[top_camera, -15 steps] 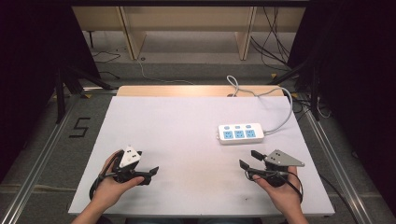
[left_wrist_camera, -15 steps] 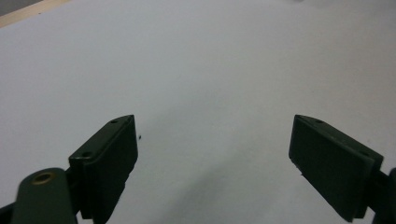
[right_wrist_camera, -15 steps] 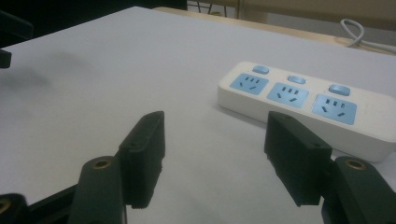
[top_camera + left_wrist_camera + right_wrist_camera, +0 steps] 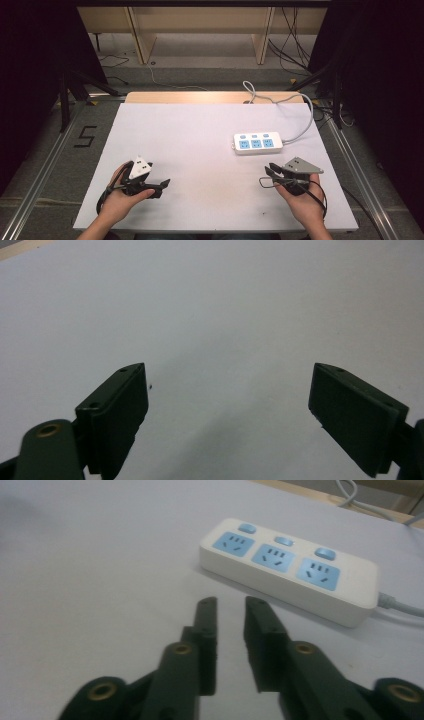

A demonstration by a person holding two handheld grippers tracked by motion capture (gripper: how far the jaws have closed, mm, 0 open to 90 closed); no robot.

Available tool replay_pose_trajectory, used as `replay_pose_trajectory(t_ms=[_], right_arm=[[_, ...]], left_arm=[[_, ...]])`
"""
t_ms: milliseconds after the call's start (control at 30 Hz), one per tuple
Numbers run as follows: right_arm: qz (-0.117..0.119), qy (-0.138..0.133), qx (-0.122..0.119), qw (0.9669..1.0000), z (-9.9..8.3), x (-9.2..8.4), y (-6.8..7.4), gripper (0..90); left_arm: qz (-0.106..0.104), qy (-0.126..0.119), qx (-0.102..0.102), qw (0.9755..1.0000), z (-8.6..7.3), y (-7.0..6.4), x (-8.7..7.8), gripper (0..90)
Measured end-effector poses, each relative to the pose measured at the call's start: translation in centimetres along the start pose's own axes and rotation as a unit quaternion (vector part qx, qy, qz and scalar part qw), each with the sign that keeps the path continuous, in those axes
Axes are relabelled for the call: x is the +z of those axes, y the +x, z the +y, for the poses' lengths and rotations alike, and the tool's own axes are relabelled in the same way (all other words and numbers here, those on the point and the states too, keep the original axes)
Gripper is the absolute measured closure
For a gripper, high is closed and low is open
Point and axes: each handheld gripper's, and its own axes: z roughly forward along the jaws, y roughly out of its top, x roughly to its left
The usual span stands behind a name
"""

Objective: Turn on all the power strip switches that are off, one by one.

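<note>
The right gripper [image 4: 267, 176] rests low over the white table [image 4: 200, 140] in the person's right hand [image 4: 305, 200], its 2 black jaws nearly together with only a narrow slit between them and nothing in that slit; its own camera shows the same near-closed stance [image 4: 231, 611]. Just ahead of those jaw tips, and a little toward the table's far side, lies the white power strip [image 4: 257, 142], flat, apart from the jaws, with 3 blue sockets and 3 blue switches facing up [image 4: 290, 567]. Its grey cord [image 4: 300, 112] leaves the end away from the gripper's left and loops off the far edge. The left gripper [image 4: 162, 186], held in the left hand [image 4: 117, 200] well apart from the strip, has its jaws spread wide over bare table [image 4: 227, 385], holding nothing.
</note>
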Motion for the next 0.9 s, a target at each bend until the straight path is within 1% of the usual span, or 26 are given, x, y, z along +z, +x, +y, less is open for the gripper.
replay_pose_trajectory(t_ms=[33,100,200,333,400,500,633,733,833,900], right_arm=[[-0.005,0.003,0.002,1.0000,0.2,-0.1,-0.1,85.5],[-0.008,0.008,0.004,0.9999,0.5,-0.1,-0.4,90.0],[-0.008,0.019,0.010,0.9997,1.0,0.1,-0.6,90.0],[-0.015,0.023,0.012,0.9995,1.6,0.3,-1.0,90.0],[-0.016,0.029,0.012,0.9994,1.9,0.5,-1.3,90.0],[-0.022,0.037,0.007,0.9991,2.5,0.9,-1.5,90.0],[-0.022,0.041,0.001,0.9989,3.0,1.4,-1.7,90.0],[-0.025,0.045,0.001,0.9987,3.4,1.7,-1.9,90.0],[-0.023,0.052,-0.001,0.9984,3.9,1.8,-2.0,90.0],[-0.022,0.057,0.001,0.9982,4.2,1.9,-2.0,90.0]], left_arm=[[0.001,-0.002,-0.001,1.0000,0.0,0.0,0.0,16.1],[0.002,-0.004,-0.002,1.0000,0.0,0.0,0.0,16.2],[0.003,-0.002,-0.001,1.0000,0.0,0.1,0.0,16.4],[0.005,-0.001,-0.002,1.0000,0.0,0.1,0.0,16.4],[0.006,-0.002,-0.004,1.0000,0.0,0.1,0.0,16.3],[0.006,0.001,0.000,1.0000,-0.1,0.1,0.0,16.6],[0.009,-0.001,0.001,1.0000,0.0,0.0,0.1,16.7],[0.010,-0.001,0.003,0.9999,0.0,0.0,0.1,16.7],[0.012,-0.002,0.003,0.9999,0.0,-0.1,0.1,16.7],[0.014,-0.004,0.005,0.9999,0.0,-0.1,0.1,16.7]])
